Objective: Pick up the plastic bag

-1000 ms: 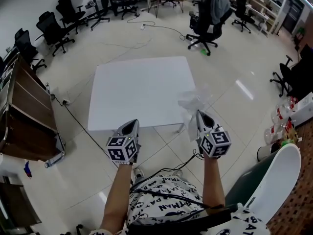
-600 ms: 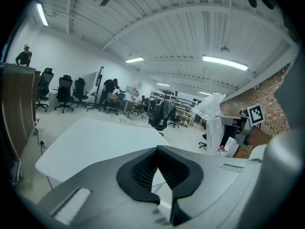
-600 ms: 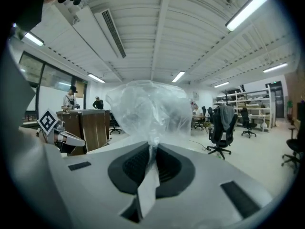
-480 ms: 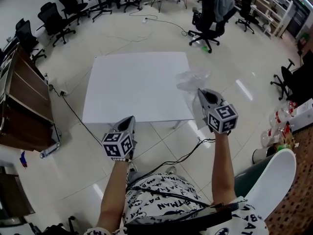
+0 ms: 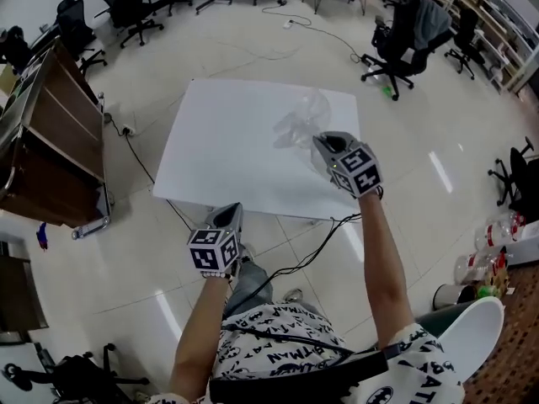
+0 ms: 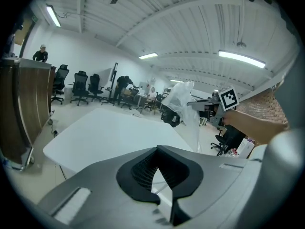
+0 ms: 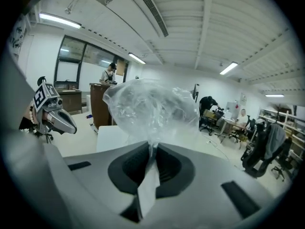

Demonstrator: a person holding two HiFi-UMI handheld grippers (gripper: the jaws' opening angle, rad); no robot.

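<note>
Right claw clamps plastic bag over table, left claw closed empty, shirt reads BATMAN

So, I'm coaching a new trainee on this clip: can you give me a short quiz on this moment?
1. True or false: the right tool is shut on the bag.
2. What is between the left tool's jaws? A. the bag B. nothing C. a cup
3. What colour is the table?
Key: 1 true; 2 B; 3 white.
</note>
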